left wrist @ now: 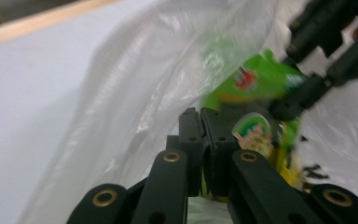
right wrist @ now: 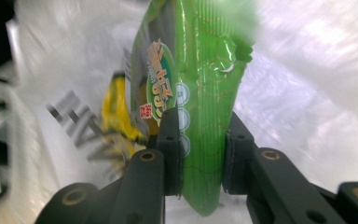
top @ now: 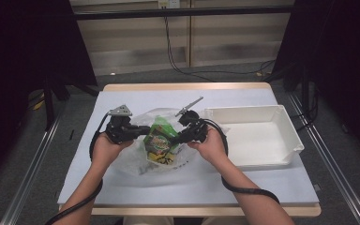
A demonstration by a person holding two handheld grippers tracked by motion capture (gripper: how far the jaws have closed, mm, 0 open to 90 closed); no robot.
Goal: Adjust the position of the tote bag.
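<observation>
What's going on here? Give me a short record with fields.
Holder: left gripper, shut on the edge of the clear plastic bag
Grabber: right gripper, jaws clamped on the green snack packet
Packet: partly inside the bag's mouth
Nearby: white tray, on the table beside the bag

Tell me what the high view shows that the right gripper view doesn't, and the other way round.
The high view alone takes in the white bin to the right of the bag, the table, both hands, and the left tool pinching the clear plastic bag. The right gripper view alone shows up close that the right tool has its jaws pressed on either side of the green snack packet, with a yellow item behind it. Both share the green packet, the translucent bag and the right tool.
</observation>
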